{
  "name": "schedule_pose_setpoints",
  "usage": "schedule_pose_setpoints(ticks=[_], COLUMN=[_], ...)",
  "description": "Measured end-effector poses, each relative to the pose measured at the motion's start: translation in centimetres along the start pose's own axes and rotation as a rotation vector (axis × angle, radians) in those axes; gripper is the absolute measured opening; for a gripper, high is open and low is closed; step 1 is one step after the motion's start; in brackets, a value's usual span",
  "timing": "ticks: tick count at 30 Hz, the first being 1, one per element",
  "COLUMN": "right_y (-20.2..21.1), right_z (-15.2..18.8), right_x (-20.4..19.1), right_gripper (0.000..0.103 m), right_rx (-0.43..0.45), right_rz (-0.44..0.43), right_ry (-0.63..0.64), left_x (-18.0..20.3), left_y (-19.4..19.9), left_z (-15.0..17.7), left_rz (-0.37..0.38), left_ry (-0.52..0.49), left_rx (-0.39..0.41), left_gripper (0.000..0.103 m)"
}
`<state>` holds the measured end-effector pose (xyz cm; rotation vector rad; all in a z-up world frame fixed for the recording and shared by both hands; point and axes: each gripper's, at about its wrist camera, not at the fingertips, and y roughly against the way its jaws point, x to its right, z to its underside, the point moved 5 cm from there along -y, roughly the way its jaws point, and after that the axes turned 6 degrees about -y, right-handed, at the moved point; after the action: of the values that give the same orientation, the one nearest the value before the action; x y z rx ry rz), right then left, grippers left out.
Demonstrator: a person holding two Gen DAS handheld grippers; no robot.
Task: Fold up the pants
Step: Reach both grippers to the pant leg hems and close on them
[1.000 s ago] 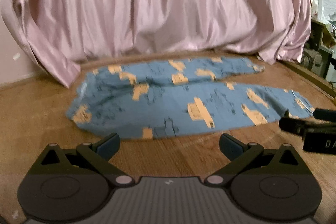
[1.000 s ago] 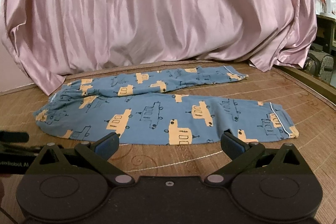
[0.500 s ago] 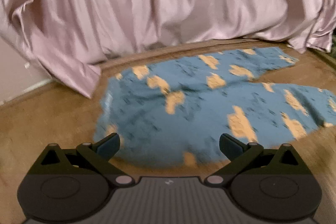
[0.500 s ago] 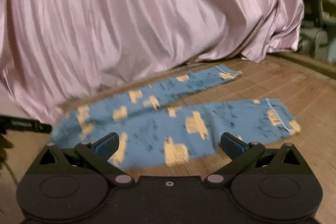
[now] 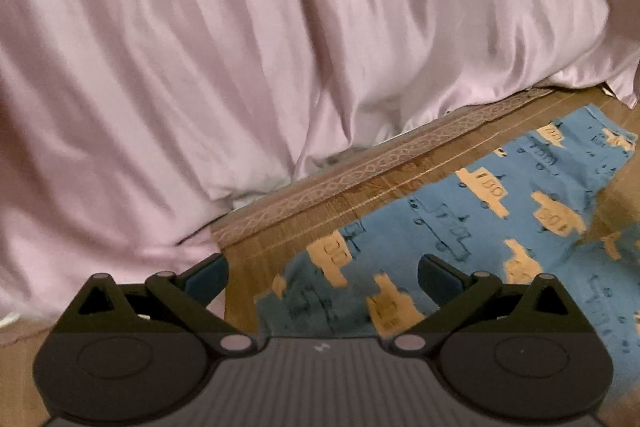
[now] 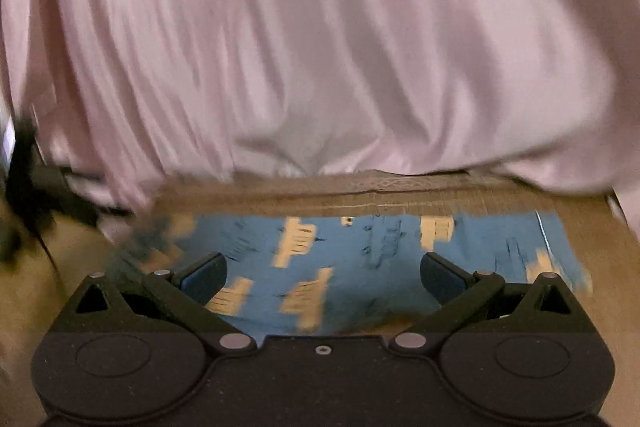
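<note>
Blue pants [image 5: 460,239] printed with orange vehicles lie flat on a brown woven mat [image 5: 360,183]. In the left wrist view my left gripper [image 5: 323,281] hangs open just over the pants' waist end, its fingers wide apart with nothing between them. The right wrist view is motion-blurred: the pants [image 6: 360,259] show a leg with a white-trimmed cuff at the right. My right gripper [image 6: 323,277] is open above that leg, with nothing in its jaws.
A pink satin drape [image 5: 280,47] hangs along the back edge of the mat and fills the upper half of both views. A blurred dark shape [image 6: 32,187] shows at the left edge of the right wrist view.
Both grippers have moved forward and down, close over the pants. The left one swung toward the waist end, the right one toward the far leg. Both stay open.
</note>
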<state>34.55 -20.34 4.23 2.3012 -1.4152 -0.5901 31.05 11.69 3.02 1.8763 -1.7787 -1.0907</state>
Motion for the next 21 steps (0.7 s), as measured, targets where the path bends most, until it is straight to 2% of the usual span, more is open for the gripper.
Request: schedule_pose_setpoints(ticks=[3,6,12,17,19,21], right_y=[-6.1,-10.3,-16.8,-20.7,-21.1,-21.1], right_z=[-1.0,-1.8,-3.3,-3.4,-3.7,-4.1], right_x=[0.4,0.7,0.8,2.0,2.7,3.5], right_gripper=[0.102,0.102,0.101,0.084,0.083,0.083], right_rx=[-0.088,-0.122,-0.215,-0.266,-0.250,-0.236], right_rz=[0.002,0.007,-0.075,-0.051,-0.042,-0.067], right_ry=[0.171,0.278,0.313,0.358,0.339,0.306], left_x=[-1.1,-1.9,-1.5,-0.9,-1.0,-1.2], left_y=[-3.5,-6.4,-12.2,-14.5,-15.3,-16.0], left_z=[-0.5,-0.9,-1.2,-2.5,-2.8,-2.9], left_rz=[0.007,0.033,0.143,0.214,0.237,0.261], left_ry=[-0.041,-0.069,-0.165,-0.232,-0.234,-0.220], left_rx=[-0.027,-0.045,-0.108,-0.084,-0.084,-0.109], left_gripper=[0.103,0.103,0.103,0.102,0.099,0.091])
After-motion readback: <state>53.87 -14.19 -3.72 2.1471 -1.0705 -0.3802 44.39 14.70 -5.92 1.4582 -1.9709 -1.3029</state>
